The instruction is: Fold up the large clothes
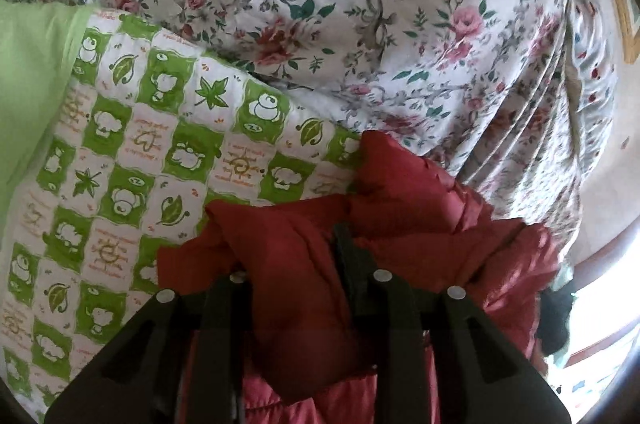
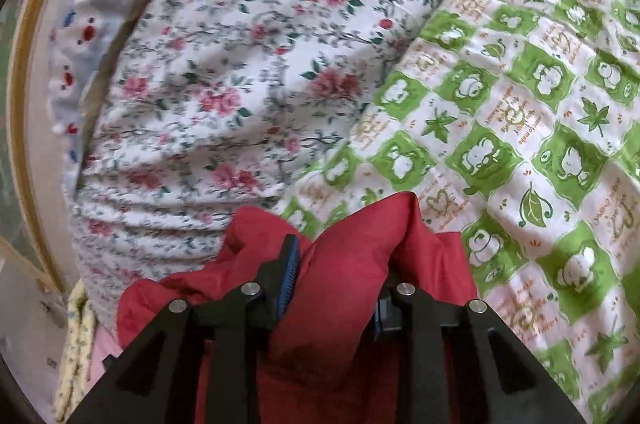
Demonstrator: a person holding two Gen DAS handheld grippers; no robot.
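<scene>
Ideally both tongs, left tongs (image 1: 296, 264) and right tongs (image 2: 334, 276), each pinching the puffy red quilted jacket (image 1: 400, 192), lift evenly, keeping it taut.

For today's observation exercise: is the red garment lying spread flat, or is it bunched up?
Bunched up. The red padded jacket bulges in thick folds between both tongs, left tongs and right tongs, shut on it above the patterned quilts.

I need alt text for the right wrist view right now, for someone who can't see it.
The right gripper is shut on a bunched fold of the red padded garment, which bulges up between its black fingers. Beyond it lie a green-and-white checked quilt on the right and a floral bedcover on the left.
</scene>
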